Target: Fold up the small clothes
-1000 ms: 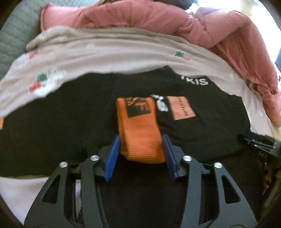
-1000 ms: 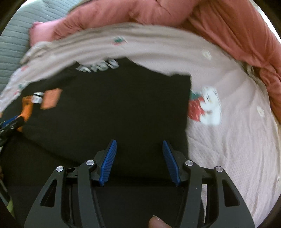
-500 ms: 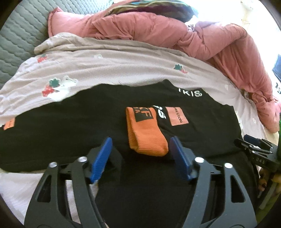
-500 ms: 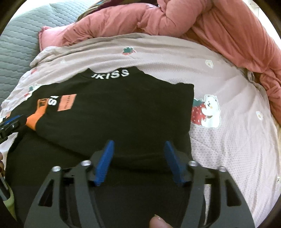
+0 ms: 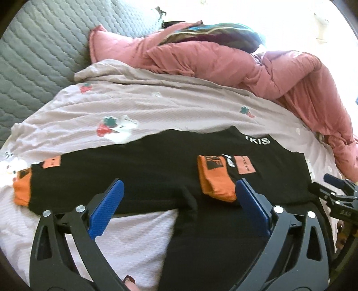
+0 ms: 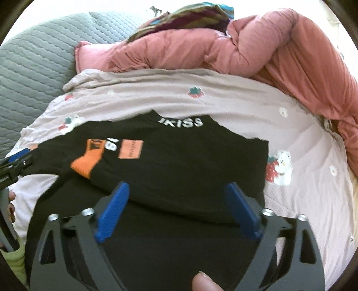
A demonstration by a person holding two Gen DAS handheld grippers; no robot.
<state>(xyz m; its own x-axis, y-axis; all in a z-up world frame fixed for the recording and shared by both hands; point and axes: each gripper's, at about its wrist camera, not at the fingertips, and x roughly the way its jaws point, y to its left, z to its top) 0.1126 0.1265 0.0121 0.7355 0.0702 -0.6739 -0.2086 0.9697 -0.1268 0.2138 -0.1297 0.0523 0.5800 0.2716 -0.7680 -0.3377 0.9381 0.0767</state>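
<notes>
A black top (image 5: 161, 165) with orange cuffs lies flat on the strawberry-print sheet (image 5: 156, 105). One sleeve is folded across it, so its orange cuff (image 5: 214, 179) rests on the chest print. The other cuff (image 5: 21, 190) sticks out at the far left. My left gripper (image 5: 179, 182) hovers above the top's near edge, its jaws opening wide with nothing pressed between them. In the right wrist view the black top (image 6: 190, 156) fills the middle and the folded cuff (image 6: 87, 163) sits to the left. My right gripper (image 6: 177, 185) hangs over it, jaws opening, holding nothing.
A bunched pink quilt (image 5: 246, 62) lies along the back and right of the bed. A grey quilted cushion (image 5: 38, 51) stands at the back left. A multicoloured cloth (image 6: 190, 18) lies on the quilt. Bare sheet (image 6: 313, 179) shows to the right of the top.
Both grippers have spread their jaws and drawn back upward from the top. The left one has come away from the orange cuff, which stays lying on the top.
</notes>
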